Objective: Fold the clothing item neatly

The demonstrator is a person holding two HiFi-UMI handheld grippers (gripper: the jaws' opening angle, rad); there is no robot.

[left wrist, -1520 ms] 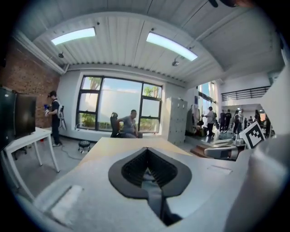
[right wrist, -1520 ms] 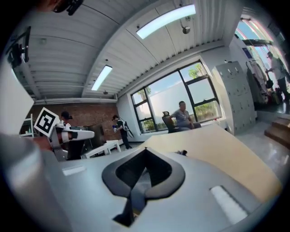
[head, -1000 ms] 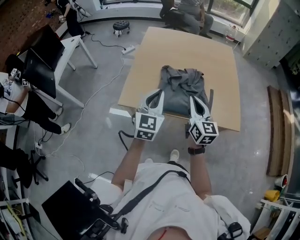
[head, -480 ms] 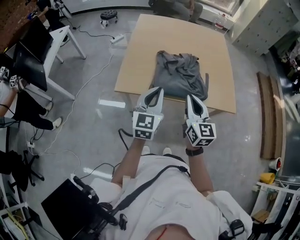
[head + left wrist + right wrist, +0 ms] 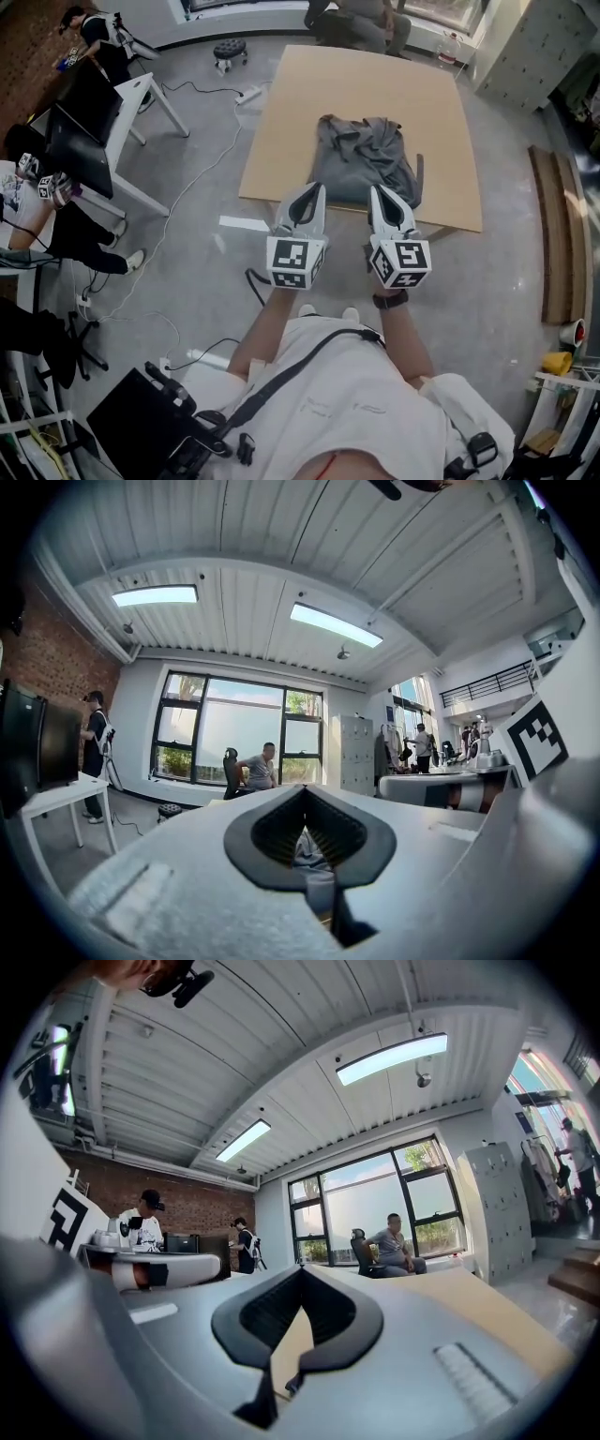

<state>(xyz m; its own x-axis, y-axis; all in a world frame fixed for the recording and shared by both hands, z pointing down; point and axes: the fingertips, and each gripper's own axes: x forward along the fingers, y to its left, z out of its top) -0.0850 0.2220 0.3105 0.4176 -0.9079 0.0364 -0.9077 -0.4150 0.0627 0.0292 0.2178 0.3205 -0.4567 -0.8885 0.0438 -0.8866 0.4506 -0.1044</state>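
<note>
a crumpled grey garment (image 5: 364, 167) lay in a heap on the near half of a tan square table (image 5: 366, 84), roughly midway between the left and right edges, with its near hem reaching the table's near edge and its far part bunched in folds. the person stood at the near side and held both grippers out level, side by side. the left gripper (image 5: 314, 189) had its tips at the garment's near left corner and the right gripper (image 5: 380, 192) at the near right corner; from above i could not tell whether either touched the cloth. the left gripper's jaws were pressed together with nothing between them, and in the left gripper view a strip of the grey cloth showed beyond the hollow in the pads (image 5: 255, 834). the right gripper's jaws were likewise fully together and empty, and in the right gripper view only the tan tabletop showed past them. each gripper's marker cube sat near the person's wrist, the left one (image 5: 296, 262) and the right one (image 5: 401, 262) well apart. a seated person (image 5: 361, 19) sat beyond the table's far edge, a white desk (image 5: 136, 94) stood to the left, and long wooden planks (image 5: 555, 234) lay on the floor to the right.
</note>
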